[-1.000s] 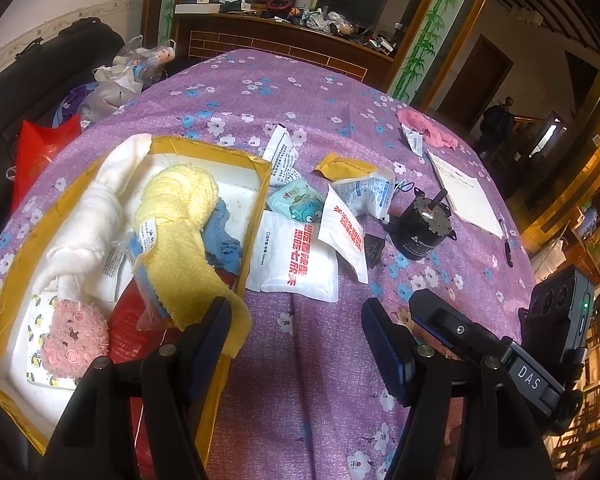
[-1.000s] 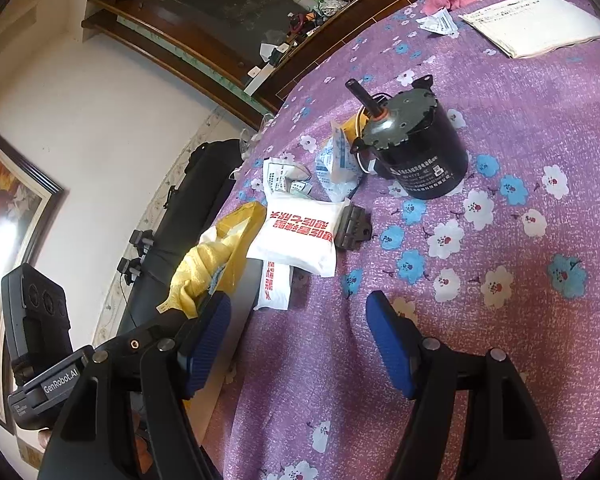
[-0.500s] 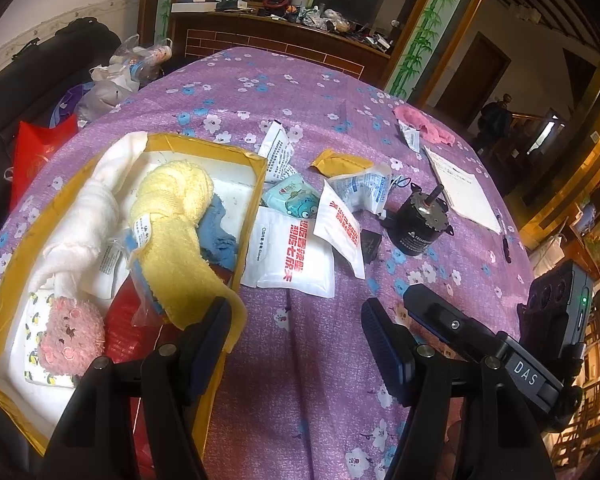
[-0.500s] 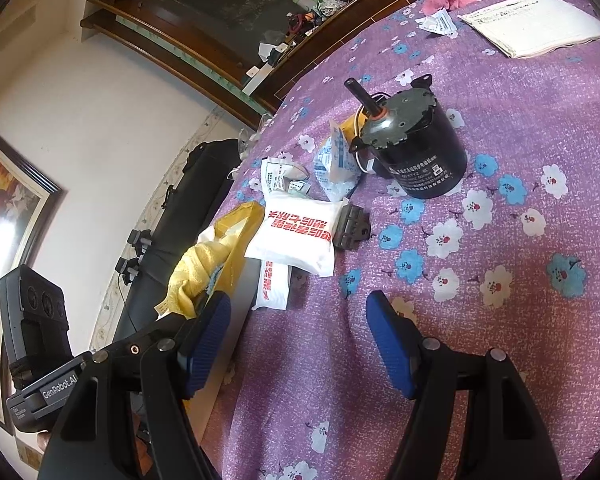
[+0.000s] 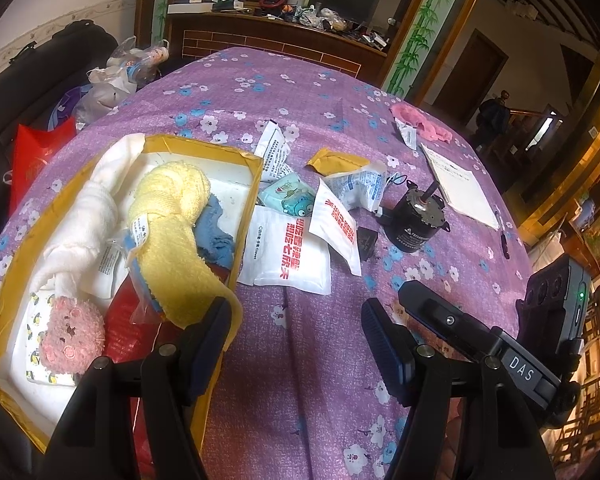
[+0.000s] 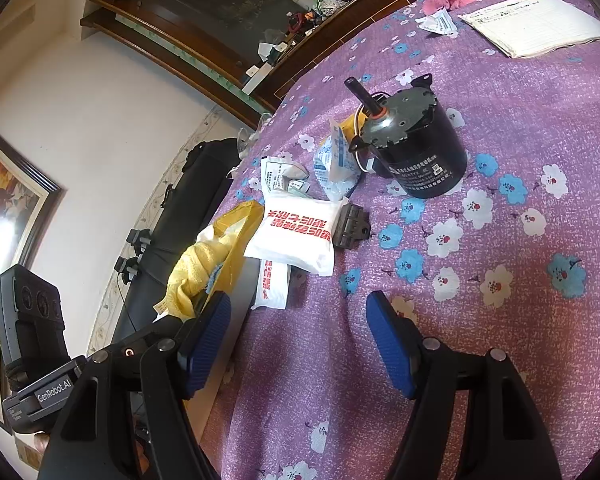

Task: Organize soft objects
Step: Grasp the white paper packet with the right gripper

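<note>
L gripper (image 5: 296, 340) hangs over the purple floral cloth (image 5: 260, 92), jaws apart w/ nothing between them; its L finger sits just over the near rim of the yellow box (image 5: 204, 148). R gripper (image 6: 298, 336) likewise wide & empty above the cloth

In the L wrist view the box lies at 9 o'clock of the gripper. Inside: yellow towel (image 5: 172, 236) draped over the rim at the box's 4 o'clock corner, white towel (image 5: 88, 216) along its 10 o'clock side, blue cloth (image 5: 216, 232) tucked under the yellow one, pink plush (image 5: 70, 332) at 7 o'clock

Outside the box, at 12 o'clock from the L gripper: big white pouch w/ red print (image 5: 288, 256) touching the box wall, a smaller red-print pouch (image 5: 336, 224) leaning on it, teal cartoon pack (image 5: 288, 196) behind. Black motor (image 5: 414, 216) stands upright at 1 o'clock. Pink rag (image 5: 416, 118) far off at 1 o'clock, near the white paper pad (image 5: 460, 184)
</note>
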Motion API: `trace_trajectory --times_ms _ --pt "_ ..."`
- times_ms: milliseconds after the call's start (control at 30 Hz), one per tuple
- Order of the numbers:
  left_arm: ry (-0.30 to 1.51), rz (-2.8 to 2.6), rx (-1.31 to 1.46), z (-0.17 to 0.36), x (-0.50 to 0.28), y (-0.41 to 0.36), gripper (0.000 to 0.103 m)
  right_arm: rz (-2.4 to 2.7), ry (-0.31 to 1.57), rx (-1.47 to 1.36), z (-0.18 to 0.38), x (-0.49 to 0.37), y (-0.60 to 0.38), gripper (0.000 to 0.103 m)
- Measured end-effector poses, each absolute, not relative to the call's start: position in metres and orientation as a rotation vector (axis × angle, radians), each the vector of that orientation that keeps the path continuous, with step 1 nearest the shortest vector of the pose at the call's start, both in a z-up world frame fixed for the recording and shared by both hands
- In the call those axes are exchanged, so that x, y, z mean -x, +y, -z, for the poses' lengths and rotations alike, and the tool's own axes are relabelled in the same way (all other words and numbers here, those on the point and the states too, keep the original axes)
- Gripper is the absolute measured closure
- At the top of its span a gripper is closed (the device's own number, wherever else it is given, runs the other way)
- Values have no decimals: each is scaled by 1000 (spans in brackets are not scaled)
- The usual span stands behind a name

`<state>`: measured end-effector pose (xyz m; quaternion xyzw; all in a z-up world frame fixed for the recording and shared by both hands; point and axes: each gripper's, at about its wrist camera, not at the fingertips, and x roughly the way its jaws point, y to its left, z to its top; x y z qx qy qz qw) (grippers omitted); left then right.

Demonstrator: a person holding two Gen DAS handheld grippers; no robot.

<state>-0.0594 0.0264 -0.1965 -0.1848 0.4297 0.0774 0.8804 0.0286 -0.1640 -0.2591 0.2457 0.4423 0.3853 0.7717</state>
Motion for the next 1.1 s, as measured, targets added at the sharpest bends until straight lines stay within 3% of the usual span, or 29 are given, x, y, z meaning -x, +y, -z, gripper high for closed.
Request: trace_trajectory --times_ms 367,633,933,1000,1100 --pt "892 -144 391 194 60 29 32 -824 952 -529 253 -30 -166 34" --pt "852 -151 426 187 63 37 32 -819 954 -370 226 -57 -118 33" --pt "853 -159 437 189 70 43 32 -757 1015 -202 247 -77 -67 34" --pt "855 -160 439 190 70 43 32 -744 1002 -180 248 -76 -66 38" --pt "859 -159 435 191 71 42 32 -758 1017 -201 252 -80 -69 54"
